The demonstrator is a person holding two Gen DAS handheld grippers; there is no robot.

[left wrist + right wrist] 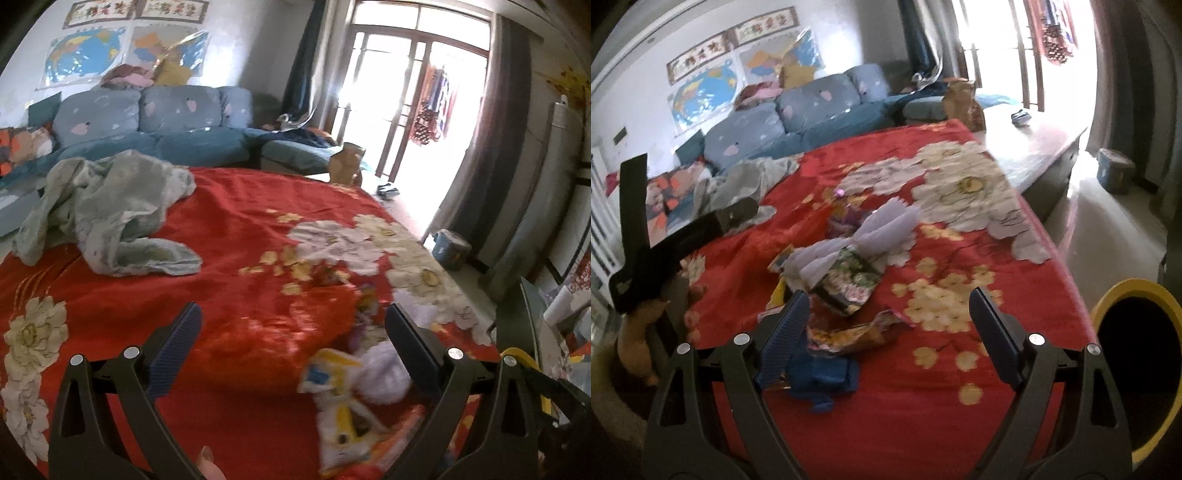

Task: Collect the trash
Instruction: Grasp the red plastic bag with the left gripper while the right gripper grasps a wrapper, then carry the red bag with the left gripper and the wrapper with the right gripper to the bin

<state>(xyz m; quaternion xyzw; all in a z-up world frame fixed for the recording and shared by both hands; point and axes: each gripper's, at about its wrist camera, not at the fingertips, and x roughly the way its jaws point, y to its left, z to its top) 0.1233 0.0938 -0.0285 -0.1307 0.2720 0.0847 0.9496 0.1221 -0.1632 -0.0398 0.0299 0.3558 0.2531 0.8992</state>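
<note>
Trash lies in a loose heap on a red flowered blanket (979, 413): a white tissue wad (849, 243), a green printed wrapper (849, 284), an orange snack wrapper (849, 334) and a crumpled blue piece (822, 376). My right gripper (886, 317) is open and empty, just above the near end of the heap. In the left wrist view the white wad (380, 373) and a yellow-white wrapper (343, 417) lie low right. My left gripper (293, 325) is open and empty over the blanket (236, 229). The left gripper also shows in the right wrist view (737, 216).
A yellow-rimmed dark bin (1137, 358) stands at the bed's right edge. A grey-green cloth (107, 206) lies crumpled on the bed's far left. A blue sofa (155, 125) is behind. A blue bucket (450, 249) stands on the floor by the balcony door.
</note>
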